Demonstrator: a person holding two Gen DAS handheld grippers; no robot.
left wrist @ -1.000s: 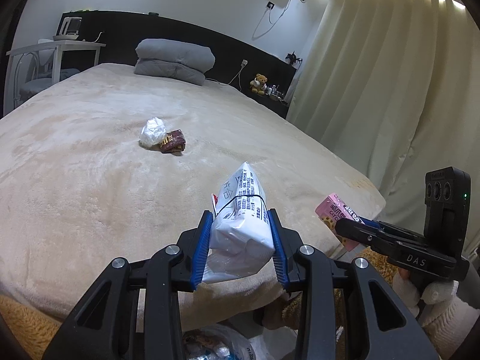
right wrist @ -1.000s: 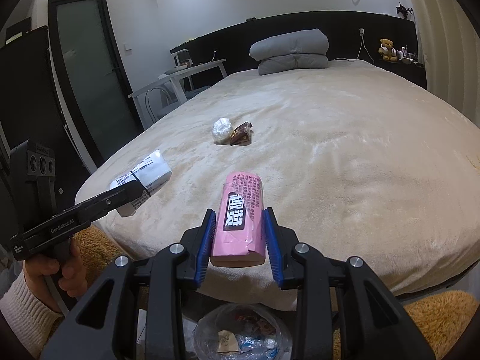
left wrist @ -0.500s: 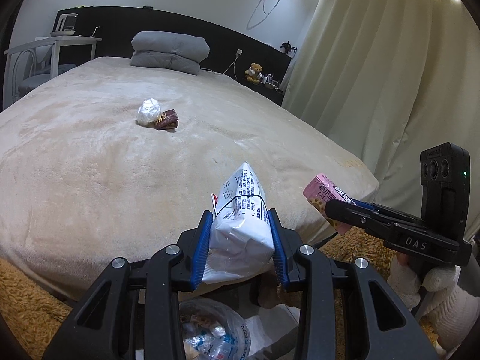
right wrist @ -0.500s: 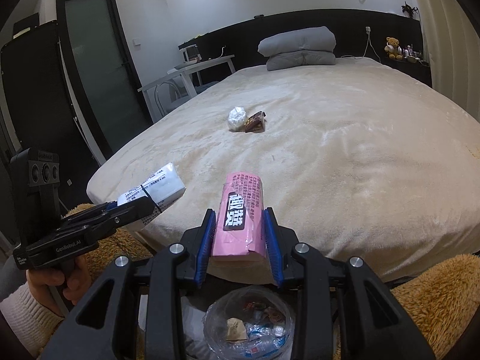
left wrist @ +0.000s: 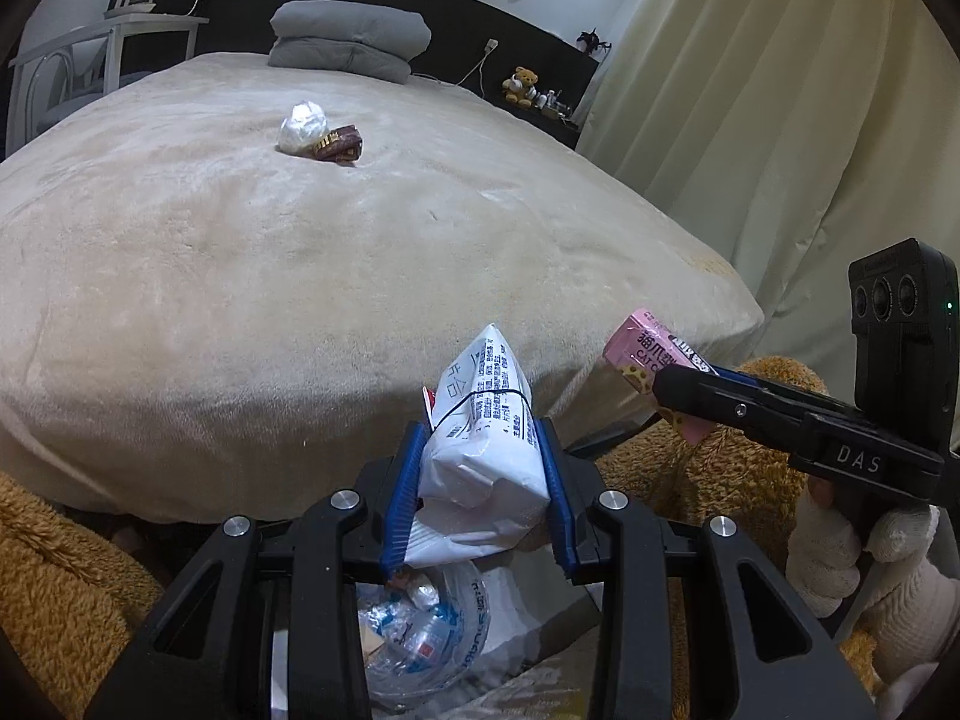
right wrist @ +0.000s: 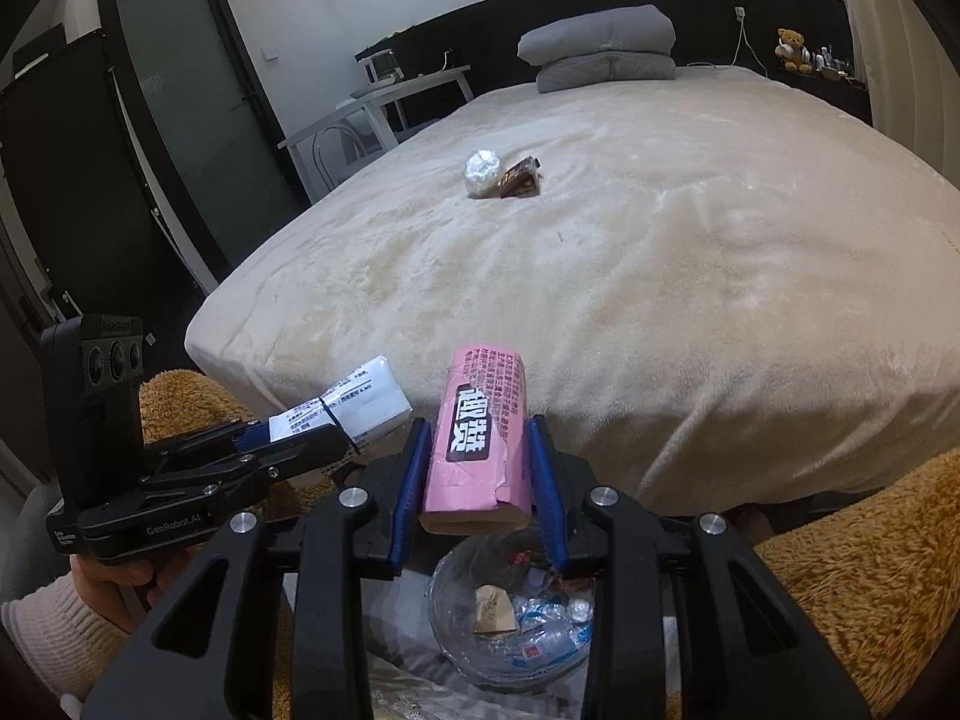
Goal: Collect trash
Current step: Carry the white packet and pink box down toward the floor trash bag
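Left gripper (left wrist: 483, 468): blue-padded jaws clamped on a white plastic packet (left wrist: 480, 450) printed with blue text; the packet stands up out of the jaws, tilted slightly. Seen from the right wrist camera the same tool sits at lower left, held in a hand (right wrist: 120, 582) with a pale knitted cuff.

Right gripper (right wrist: 477, 462): jaws closed on a pink snack box (right wrist: 480, 438) bearing a black label with white characters; the box lies lengthwise between the pads and its near end looks dented. From the left wrist camera the box projects beyond the black fingers at right, the tool held in a hand (left wrist: 840, 546) in a white glove.

Trash bag (right wrist: 510, 618): clear plastic, open, on the floor directly below both grippers, just off the foot edge of the bed (left wrist: 300, 300). It contains crumpled wrappers and scraps.

Remaining on the bed, near the middle of the beige blanket and well apart from the foot edge: a crumpled white plastic wad (left wrist: 303, 127) and a dark brown wrapper (left wrist: 339, 144), touching, the wrapper to the right.

Surroundings: two stacked grey pillows (left wrist: 348, 39) at the head edge; small teddy bear (left wrist: 521, 84) on a ledge near the far right corner; cream curtain (left wrist: 780, 120) along the right side; brown plush fabric (right wrist: 840, 540) at both sides of the bag.
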